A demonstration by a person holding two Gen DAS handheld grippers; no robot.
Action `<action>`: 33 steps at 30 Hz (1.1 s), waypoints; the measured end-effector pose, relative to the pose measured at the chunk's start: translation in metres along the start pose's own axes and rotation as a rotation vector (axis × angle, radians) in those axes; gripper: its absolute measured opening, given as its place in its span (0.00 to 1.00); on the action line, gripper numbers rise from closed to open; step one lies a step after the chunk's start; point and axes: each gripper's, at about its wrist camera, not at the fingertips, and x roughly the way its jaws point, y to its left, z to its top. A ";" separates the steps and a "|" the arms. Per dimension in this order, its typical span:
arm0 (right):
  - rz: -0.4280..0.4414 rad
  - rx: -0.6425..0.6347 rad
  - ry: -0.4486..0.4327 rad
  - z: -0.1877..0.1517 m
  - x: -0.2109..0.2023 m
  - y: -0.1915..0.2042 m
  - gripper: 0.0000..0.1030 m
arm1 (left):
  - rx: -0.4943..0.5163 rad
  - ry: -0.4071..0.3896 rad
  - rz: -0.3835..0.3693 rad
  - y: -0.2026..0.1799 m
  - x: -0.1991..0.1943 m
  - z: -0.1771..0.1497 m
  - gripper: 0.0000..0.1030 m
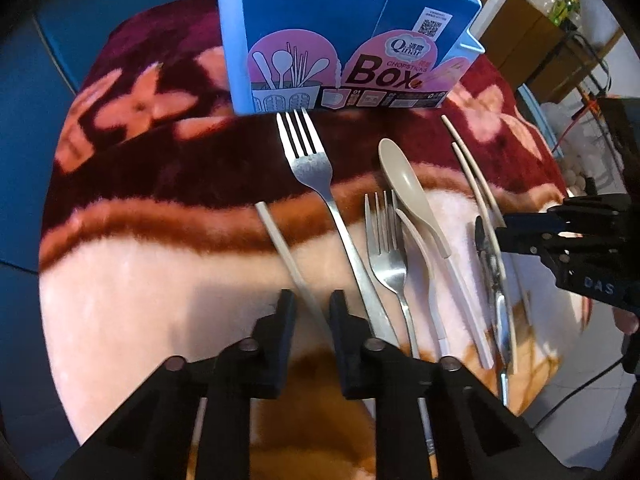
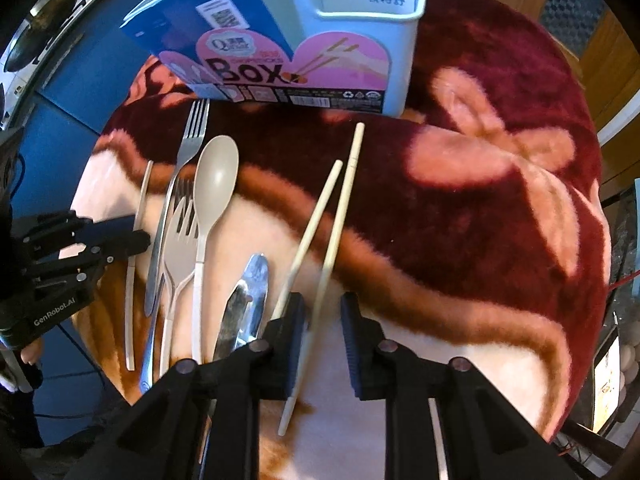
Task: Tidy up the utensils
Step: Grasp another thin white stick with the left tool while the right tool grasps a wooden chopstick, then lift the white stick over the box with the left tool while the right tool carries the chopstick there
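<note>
Left gripper point(image 1: 314, 308), jaws narrow, straddles a beige chopstick point(image 1: 279, 240) on the blanket point(image 1: 140, 280) without visibly clamping it. Right gripper point(image 2: 322, 312), equally narrow, straddles a second chopstick point(image 2: 342, 208). Its twin point(image 2: 314, 224) passes under one finger and may get dragged along. Either thin stick could pivot loose before reaching the box point(image 2: 352, 60) beyond.

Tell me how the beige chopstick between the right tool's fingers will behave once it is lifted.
The chopstick is thin and straight, so probably stiff and light. It looks smooth and narrow, so it may slip or pivot in the right tool, which stands near one end rather than the middle. On the plush blanket it seems unlikely to roll.
</note>
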 end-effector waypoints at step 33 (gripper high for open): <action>0.214 0.152 -0.762 -0.067 -0.068 -0.011 0.06 | -0.062 -0.786 -0.019 0.005 -0.129 0.033 0.04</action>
